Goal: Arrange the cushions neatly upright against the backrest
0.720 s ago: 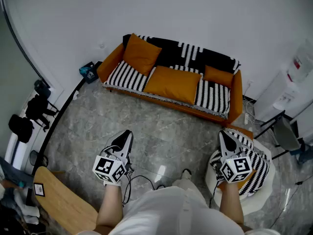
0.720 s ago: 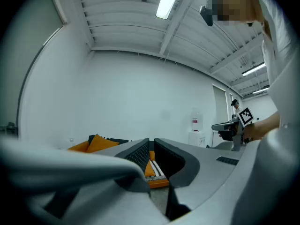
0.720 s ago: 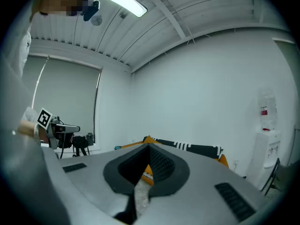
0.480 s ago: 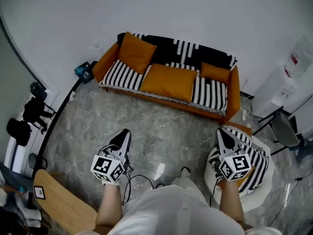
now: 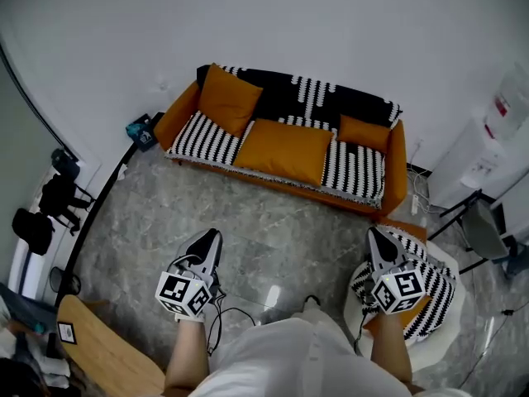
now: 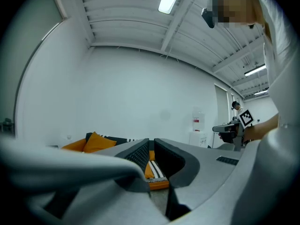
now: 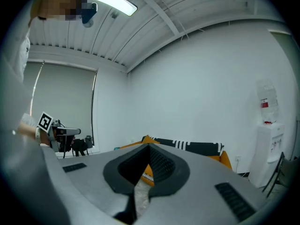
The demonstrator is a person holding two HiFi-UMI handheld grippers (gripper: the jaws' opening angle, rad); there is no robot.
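The orange sofa (image 5: 178, 114) stands against the wall. The big cushion (image 5: 285, 150) lies flat on its seat; the corner cushion (image 5: 229, 99) and the small cushion (image 5: 367, 132) lean on the backrest. The left tongs (image 5: 213, 236) and the right tongs (image 5: 374, 234), well away, are closed and empty.

The head view has tipped up slightly, so everything has slid toward 6 o'clock. The sofa (image 5: 400, 160) and the blue box (image 5: 140, 131) beside it have also drifted toward 9 o'clock. The 2 grippers, left gripper (image 5: 213, 236) and right gripper (image 5: 374, 234), sit a little lower. The wooden desk (image 5: 116, 358) at 7 o'clock has sunk further out of view.
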